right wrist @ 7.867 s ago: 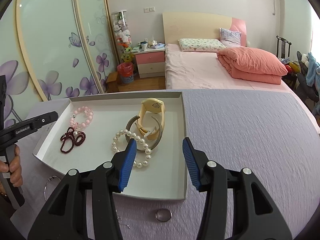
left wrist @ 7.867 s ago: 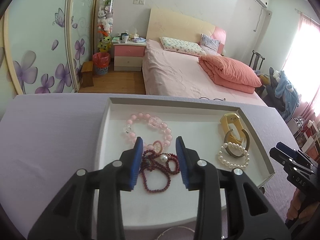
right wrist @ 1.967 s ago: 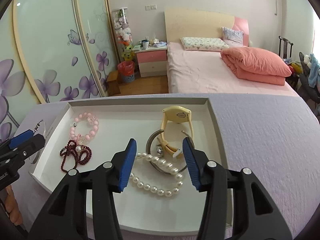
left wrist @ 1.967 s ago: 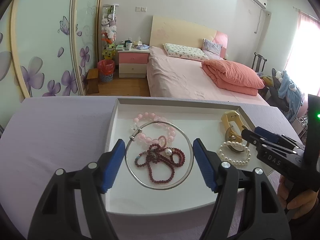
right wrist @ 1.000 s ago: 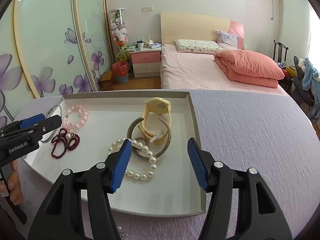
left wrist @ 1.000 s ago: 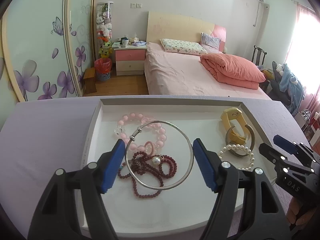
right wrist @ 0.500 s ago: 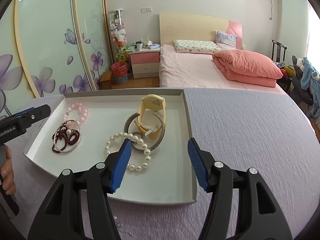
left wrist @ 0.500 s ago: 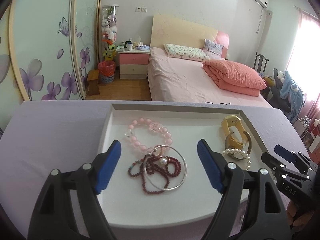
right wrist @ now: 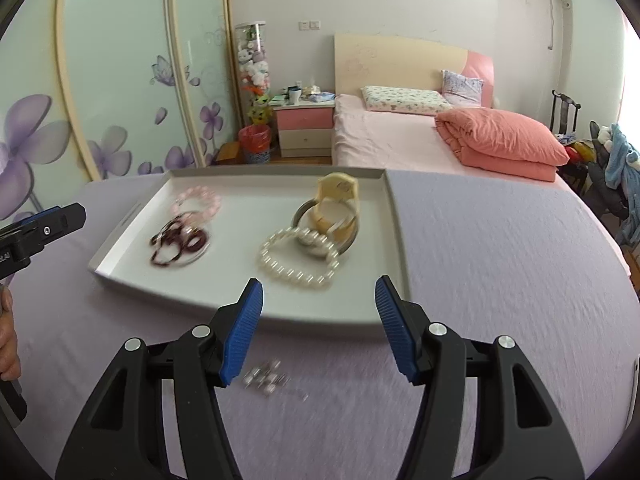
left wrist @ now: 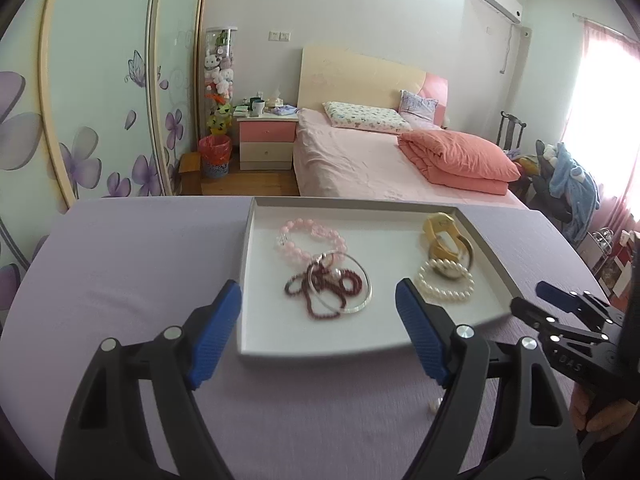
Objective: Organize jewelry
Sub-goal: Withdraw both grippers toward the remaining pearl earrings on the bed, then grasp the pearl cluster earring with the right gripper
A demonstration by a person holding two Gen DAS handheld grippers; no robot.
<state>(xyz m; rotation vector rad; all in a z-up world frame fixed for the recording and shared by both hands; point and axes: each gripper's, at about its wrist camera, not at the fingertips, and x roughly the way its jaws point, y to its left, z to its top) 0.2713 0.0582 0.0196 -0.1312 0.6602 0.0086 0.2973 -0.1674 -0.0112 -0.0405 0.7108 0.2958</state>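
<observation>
1. Plainly, the left gripper (left wrist: 318, 334) was held with its jaws spread wide and nothing between them, and was drawn back off the near edge of the white tray (left wrist: 316, 346).
2. A second before, a silver bangle (left wrist: 340, 282) had been carried between those jaws; it was now seen lying flat in the tray, on top of the dark red bead string (left wrist: 320, 286) and touching the pink bead bracelet (left wrist: 310, 238) at its 12 o'clock.
3. The right gripper (right wrist: 318, 326) was likewise held wide and empty, and had been pulled back from over the tray to the purple cloth (right wrist: 500, 248) short of it.
4. At 12 o'clock from it lay the pearl bracelet (right wrist: 298, 258), overlapping a grey cuff (right wrist: 324, 226) and a yellow watch (right wrist: 338, 200).
5. A small blurred piece (right wrist: 266, 378), of a kind that cannot be told, lay on the cloth beside the right gripper's left finger.
6. One item was judged placed; the loose piece was judged the likely next pick.
</observation>
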